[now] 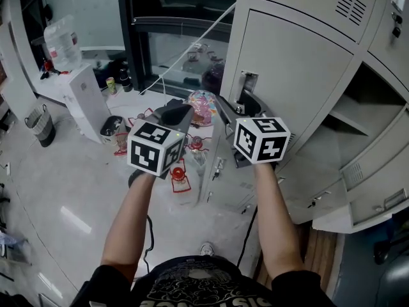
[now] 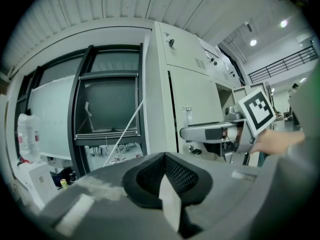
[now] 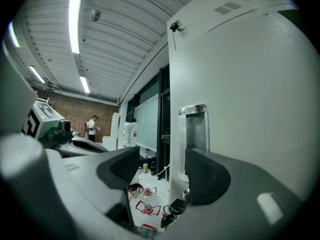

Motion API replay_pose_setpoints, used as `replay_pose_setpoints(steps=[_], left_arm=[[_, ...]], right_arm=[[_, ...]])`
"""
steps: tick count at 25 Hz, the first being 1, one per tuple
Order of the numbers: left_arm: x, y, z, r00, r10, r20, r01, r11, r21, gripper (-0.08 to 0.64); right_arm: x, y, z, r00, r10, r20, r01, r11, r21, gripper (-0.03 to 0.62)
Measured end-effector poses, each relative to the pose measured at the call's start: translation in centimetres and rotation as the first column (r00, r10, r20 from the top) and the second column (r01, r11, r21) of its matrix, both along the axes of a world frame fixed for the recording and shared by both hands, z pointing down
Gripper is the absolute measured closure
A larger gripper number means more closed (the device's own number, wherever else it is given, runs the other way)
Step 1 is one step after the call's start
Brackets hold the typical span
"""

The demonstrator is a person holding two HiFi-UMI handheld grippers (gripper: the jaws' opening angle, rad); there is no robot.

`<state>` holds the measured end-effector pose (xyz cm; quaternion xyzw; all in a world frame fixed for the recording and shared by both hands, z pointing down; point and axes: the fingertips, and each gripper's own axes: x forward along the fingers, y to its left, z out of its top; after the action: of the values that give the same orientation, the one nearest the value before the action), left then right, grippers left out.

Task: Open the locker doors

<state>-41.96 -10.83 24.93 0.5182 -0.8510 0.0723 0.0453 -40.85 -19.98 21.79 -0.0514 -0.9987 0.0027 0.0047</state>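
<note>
Fingers [image 3: 206, 176] of the right gripper [image 3: 161, 170] stand spread and empty, just short of the closed locker door [image 3: 240, 99] and its recessed handle [image 3: 196, 129], right of centre. Those of the left gripper [image 2: 165, 184] are pressed together on nothing. We judge the task partly done: at the head view's lower right an open door [image 1: 377, 162] hangs out, while this one is shut. Open room lies leftward past the door's free edge [image 3: 170, 109], above the cluttered floor [image 1: 64, 190].
</note>
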Motion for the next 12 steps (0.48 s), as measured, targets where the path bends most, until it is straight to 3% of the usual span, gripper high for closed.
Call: replay_pose_setpoints(steps=[12], left_arm=[[3.3, 1.6, 0.0, 0.997, 0.082, -0.007, -0.082, 0.997, 0.013, 0.557]], right_arm=[[4.3, 2.2, -0.1, 0.998, 0.056, -0.006, -0.056, 0.998, 0.001, 0.331]])
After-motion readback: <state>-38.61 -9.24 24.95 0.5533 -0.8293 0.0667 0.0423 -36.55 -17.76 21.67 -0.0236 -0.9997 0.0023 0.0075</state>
